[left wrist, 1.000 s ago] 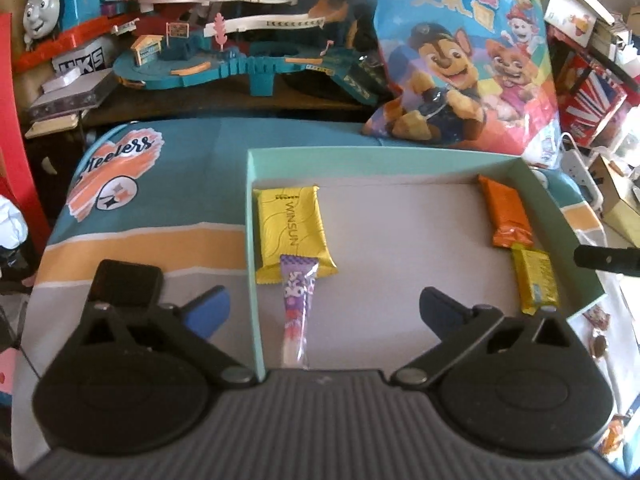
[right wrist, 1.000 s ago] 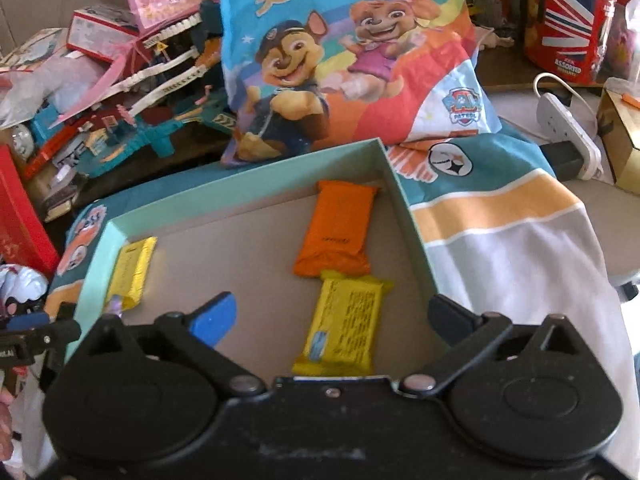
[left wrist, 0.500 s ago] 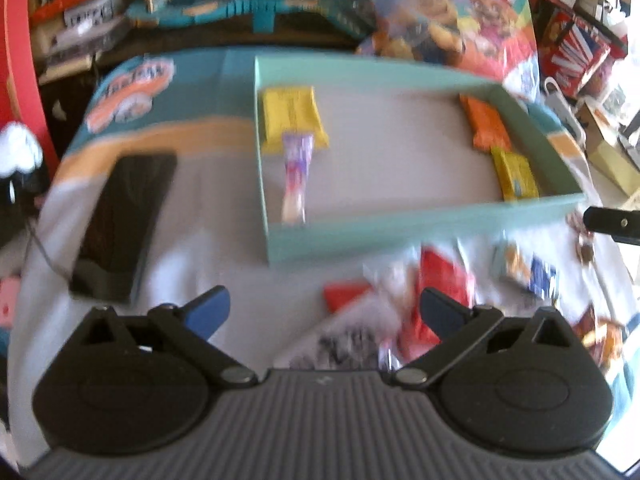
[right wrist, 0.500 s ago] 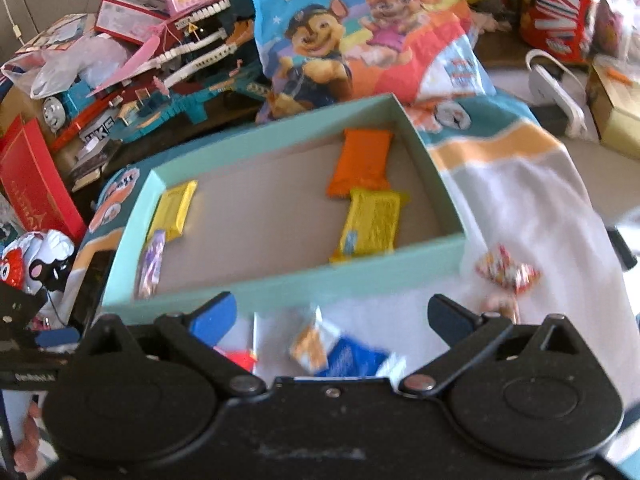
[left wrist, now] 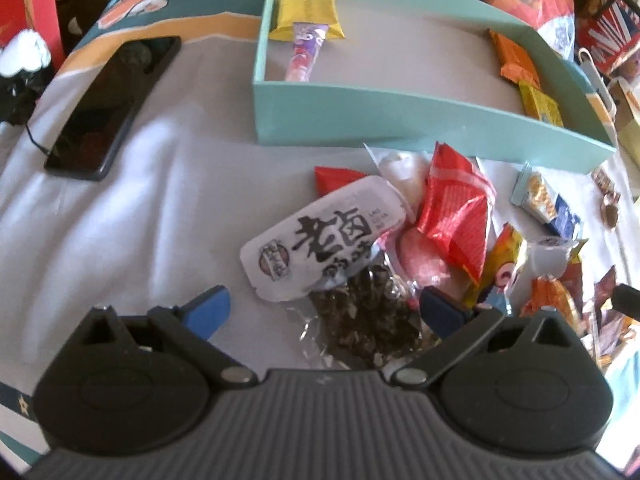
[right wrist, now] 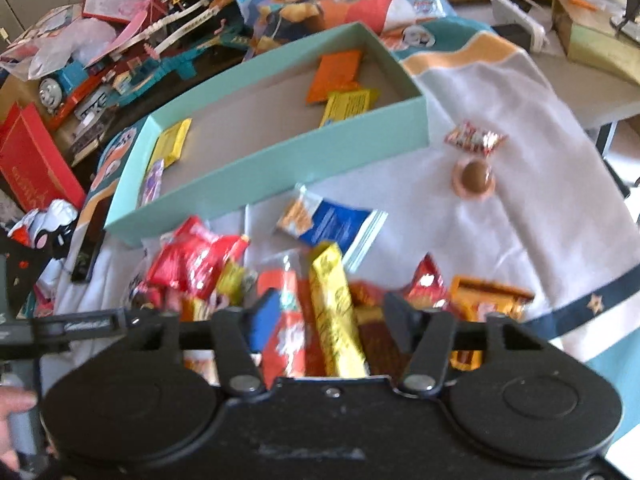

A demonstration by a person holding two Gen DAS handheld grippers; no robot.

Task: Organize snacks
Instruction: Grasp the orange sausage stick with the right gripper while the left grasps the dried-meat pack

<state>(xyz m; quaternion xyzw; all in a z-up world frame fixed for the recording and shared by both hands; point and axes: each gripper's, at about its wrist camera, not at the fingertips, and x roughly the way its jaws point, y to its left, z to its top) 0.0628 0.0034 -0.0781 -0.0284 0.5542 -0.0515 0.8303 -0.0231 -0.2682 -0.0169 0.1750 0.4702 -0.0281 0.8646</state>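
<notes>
Our left tongs [left wrist: 322,306] hang spread wide over a white seaweed packet [left wrist: 324,236], and our right tongs [right wrist: 332,322] stand apart around a yellow bar [right wrist: 336,312], not yet clamped. We judge the crowded snack pile [right wrist: 224,264] may shift, so a squeeze could catch two wrappers. Ahead lie the teal box [left wrist: 400,120] on a wrinkled white cloth [left wrist: 160,200], with toys [right wrist: 120,60] beyond.
</notes>
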